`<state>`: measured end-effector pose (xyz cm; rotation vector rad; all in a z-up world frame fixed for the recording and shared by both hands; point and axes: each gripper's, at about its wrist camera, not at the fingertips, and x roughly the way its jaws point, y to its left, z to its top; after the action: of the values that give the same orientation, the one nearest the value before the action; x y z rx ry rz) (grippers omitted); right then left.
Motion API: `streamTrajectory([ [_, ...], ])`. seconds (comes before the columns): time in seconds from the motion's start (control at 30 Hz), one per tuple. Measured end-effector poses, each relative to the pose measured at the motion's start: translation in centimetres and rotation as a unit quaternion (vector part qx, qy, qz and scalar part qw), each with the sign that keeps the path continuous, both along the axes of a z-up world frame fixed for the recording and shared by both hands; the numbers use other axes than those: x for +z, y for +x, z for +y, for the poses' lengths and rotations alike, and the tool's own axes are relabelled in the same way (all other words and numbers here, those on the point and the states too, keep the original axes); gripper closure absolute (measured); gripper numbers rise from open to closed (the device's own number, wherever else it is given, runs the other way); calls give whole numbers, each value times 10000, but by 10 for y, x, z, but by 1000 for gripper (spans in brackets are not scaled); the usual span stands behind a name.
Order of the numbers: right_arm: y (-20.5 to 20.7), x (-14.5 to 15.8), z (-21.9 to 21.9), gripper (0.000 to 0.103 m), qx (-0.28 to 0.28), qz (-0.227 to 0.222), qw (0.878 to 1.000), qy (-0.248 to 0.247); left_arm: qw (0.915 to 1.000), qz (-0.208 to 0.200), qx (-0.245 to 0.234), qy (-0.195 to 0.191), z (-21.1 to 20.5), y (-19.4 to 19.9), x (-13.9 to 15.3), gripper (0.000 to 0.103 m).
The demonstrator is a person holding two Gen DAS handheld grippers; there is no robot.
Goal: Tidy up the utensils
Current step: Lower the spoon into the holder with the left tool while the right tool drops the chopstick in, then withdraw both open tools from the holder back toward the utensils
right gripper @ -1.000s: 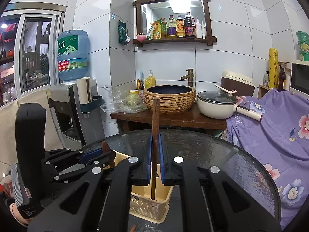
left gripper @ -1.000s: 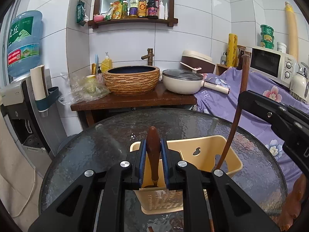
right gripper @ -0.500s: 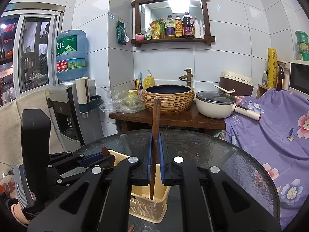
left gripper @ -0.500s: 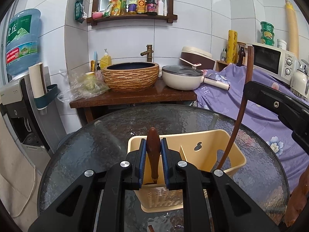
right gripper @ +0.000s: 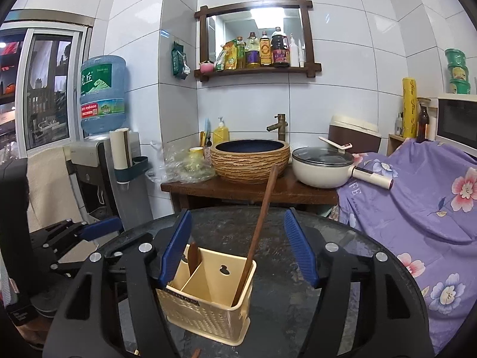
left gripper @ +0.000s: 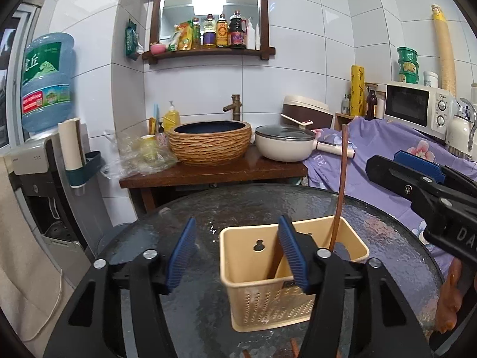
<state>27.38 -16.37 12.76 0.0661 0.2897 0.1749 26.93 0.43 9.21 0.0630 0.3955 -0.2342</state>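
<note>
With both sets of jaws just sprung apart and empty, the left gripper (left gripper: 237,250) and right gripper (right gripper: 237,246) have let go over the caddy (right gripper: 208,295) on the tabletop (right gripper: 298,238). A long spoon (right gripper: 259,223) leans in the caddy's right compartment, its handle tilting up between the right jaws, touching neither. A short utensil (right gripper: 193,258) stands in the left compartment, so each tool gets its own slot. More utensil tips (left gripper: 293,347) wait near the caddy. Sink (left gripper: 210,141) and pan (left gripper: 284,146) sit well behind, obstructing nothing.
</note>
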Motion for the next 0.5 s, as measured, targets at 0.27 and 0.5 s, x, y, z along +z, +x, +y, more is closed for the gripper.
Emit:
streamTrajectory([
  [0.27, -23, -7, 1, 38, -17, 186, 9998, 20, 9991, 112, 383, -162, 29, -25, -7, 11],
  [0.5, -63, -20, 6, 33, -79, 300, 9993, -193, 9971, 453, 572, -206, 46, -49, -24, 6],
])
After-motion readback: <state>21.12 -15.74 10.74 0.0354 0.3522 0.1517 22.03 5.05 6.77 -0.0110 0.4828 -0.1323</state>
